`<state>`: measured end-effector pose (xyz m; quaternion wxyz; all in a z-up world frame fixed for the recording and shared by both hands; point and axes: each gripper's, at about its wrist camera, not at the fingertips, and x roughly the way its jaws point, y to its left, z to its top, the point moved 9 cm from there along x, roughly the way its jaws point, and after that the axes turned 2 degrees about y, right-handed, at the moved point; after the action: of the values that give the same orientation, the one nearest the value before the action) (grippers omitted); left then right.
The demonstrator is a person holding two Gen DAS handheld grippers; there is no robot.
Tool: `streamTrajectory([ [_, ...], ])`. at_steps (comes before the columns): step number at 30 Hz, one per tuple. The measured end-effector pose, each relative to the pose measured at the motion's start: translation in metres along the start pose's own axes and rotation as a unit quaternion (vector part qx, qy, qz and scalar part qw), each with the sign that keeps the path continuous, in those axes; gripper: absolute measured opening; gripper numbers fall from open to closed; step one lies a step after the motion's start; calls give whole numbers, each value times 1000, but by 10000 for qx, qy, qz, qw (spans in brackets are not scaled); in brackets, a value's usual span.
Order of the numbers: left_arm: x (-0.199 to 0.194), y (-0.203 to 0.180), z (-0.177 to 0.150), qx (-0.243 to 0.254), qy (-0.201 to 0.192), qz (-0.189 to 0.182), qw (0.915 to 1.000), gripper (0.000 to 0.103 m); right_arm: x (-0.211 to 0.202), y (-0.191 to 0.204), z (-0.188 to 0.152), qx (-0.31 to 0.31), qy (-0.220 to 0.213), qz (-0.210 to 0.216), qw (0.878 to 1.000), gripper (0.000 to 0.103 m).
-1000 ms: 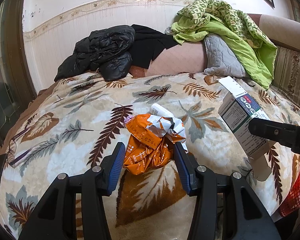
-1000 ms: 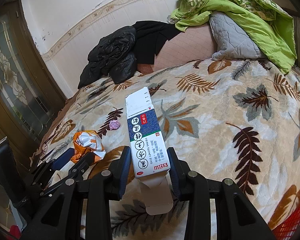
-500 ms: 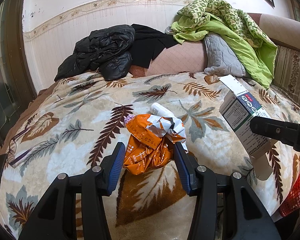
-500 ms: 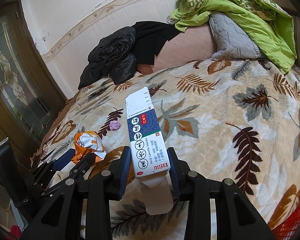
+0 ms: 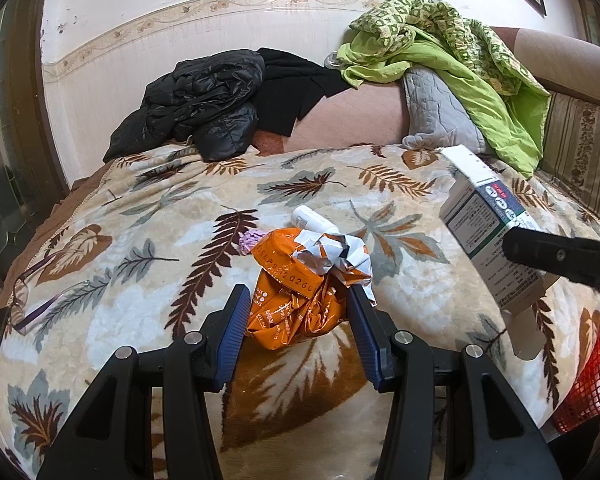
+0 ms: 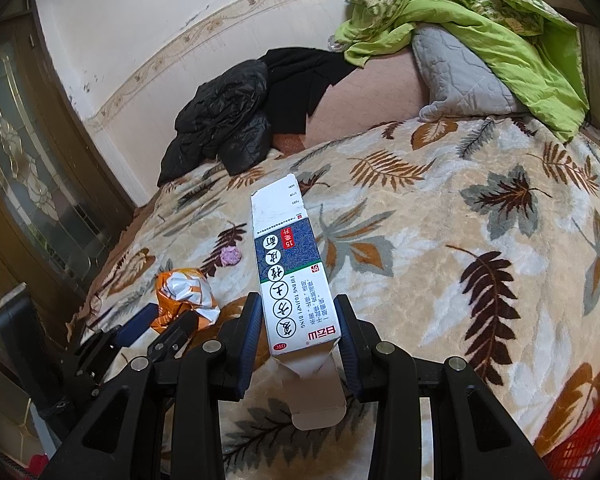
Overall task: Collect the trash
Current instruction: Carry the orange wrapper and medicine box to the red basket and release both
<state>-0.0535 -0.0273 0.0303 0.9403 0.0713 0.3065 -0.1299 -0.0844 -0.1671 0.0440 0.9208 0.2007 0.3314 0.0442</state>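
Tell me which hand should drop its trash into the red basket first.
Right. The right gripper grips the carton, and the red basket sits just at its side. The left gripper, clamped on the orange wrapper, is farther from it.

Orange-and-silver wrapper (image 5: 300,292), blue-and-white carton (image 6: 296,280), beige leaf-patterned blanket (image 5: 400,280), black jacket (image 5: 196,104), red basket (image 5: 592,372)
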Motion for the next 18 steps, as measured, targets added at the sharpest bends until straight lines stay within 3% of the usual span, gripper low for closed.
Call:
streamTrajectory([
  [10, -20, -33, 2, 80, -37, -298, 9995, 49, -53, -26, -11, 520, -226, 130, 9983, 39],
  [18, -60, -99, 0, 254, 26, -1106, 9935, 49, -136, -77, -17, 862, -635, -106, 9942, 39],
])
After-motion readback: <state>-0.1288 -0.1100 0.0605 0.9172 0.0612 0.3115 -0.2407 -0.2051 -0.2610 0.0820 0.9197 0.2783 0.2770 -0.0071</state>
